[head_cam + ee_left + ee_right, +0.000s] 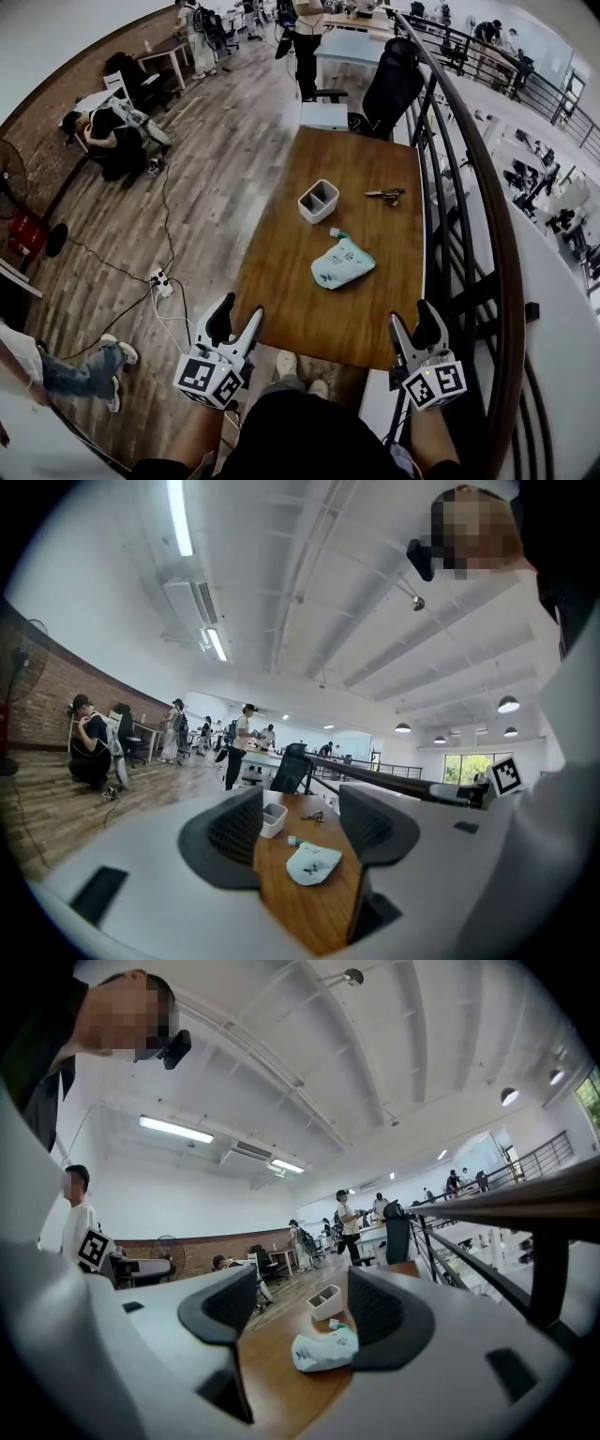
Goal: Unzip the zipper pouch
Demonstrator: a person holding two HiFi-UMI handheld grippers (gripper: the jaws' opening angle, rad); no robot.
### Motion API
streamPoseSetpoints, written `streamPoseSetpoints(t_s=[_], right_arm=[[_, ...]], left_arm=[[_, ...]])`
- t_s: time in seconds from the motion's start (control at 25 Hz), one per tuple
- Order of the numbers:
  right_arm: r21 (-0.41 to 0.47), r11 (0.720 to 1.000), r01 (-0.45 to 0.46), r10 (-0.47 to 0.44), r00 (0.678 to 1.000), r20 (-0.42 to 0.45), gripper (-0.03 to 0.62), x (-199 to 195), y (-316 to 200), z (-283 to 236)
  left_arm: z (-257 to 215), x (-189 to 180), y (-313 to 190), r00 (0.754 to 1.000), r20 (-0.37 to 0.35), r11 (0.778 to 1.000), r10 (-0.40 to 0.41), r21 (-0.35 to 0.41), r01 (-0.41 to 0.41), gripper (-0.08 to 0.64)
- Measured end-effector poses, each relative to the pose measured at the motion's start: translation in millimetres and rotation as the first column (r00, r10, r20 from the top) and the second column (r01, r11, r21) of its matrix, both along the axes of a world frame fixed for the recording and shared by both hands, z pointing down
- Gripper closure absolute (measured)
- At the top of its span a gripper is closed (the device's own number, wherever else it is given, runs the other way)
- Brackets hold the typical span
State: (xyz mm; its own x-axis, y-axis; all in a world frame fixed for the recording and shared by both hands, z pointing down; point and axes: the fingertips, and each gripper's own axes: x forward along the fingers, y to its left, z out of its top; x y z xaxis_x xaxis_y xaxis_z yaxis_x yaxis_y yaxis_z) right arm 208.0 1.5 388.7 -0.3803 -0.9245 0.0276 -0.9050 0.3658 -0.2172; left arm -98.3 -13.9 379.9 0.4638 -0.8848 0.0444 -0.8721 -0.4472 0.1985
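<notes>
A pale mint zipper pouch [342,263] lies crumpled in the middle of the wooden table [291,314], its zip end pointing toward the far side. In both gripper views it shows ahead between the jaws, the pouch [314,862] and the pouch [324,1349], well beyond the tips. My left gripper [236,323] hovers at the table's near left corner, open and empty. My right gripper [414,326] hovers at the near right corner, also open with nothing between its fingers. Neither touches the pouch.
A white two-compartment box [319,200] stands beyond the pouch. A small metal tool [385,195] lies at the far right of the table. A dark railing [487,216] runs along the right side. A black office chair [389,86] stands past the table's far end. People work in the background.
</notes>
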Motion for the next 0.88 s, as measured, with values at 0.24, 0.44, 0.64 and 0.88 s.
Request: streamPoseSetpoints(t_s=[0.24,0.44,0.64,0.88], right_arm=[[-0.047,0.999,-0.004,0.003,1.0,-0.019,0.298,-1.2,-25.7,22.6],[-0.096,0.995,-0.035,0.031,0.999,-0.043,0.299,3.6,-54.2,42.8],[-0.138,0.99,-0.03,0.02,0.997,-0.073,0.301,-7.2,-80.6,67.3],[-0.181,0.983,-0.03,0.011,0.995,-0.103,0.301,-13.5,-131.3,89.4]], left_arm=[[22.1,-6.7,-25.7,1.0,0.003,0.999,0.007,-0.04,-0.007,0.302],[33.4,-10.3,-54.3,1.0,0.006,0.998,0.025,-0.051,-0.024,0.302],[46.9,-17.6,-80.2,0.999,0.006,0.997,0.042,-0.063,-0.041,0.302],[52.5,-8.9,-114.9,0.994,0.021,0.993,0.111,-0.041,-0.11,0.301]])
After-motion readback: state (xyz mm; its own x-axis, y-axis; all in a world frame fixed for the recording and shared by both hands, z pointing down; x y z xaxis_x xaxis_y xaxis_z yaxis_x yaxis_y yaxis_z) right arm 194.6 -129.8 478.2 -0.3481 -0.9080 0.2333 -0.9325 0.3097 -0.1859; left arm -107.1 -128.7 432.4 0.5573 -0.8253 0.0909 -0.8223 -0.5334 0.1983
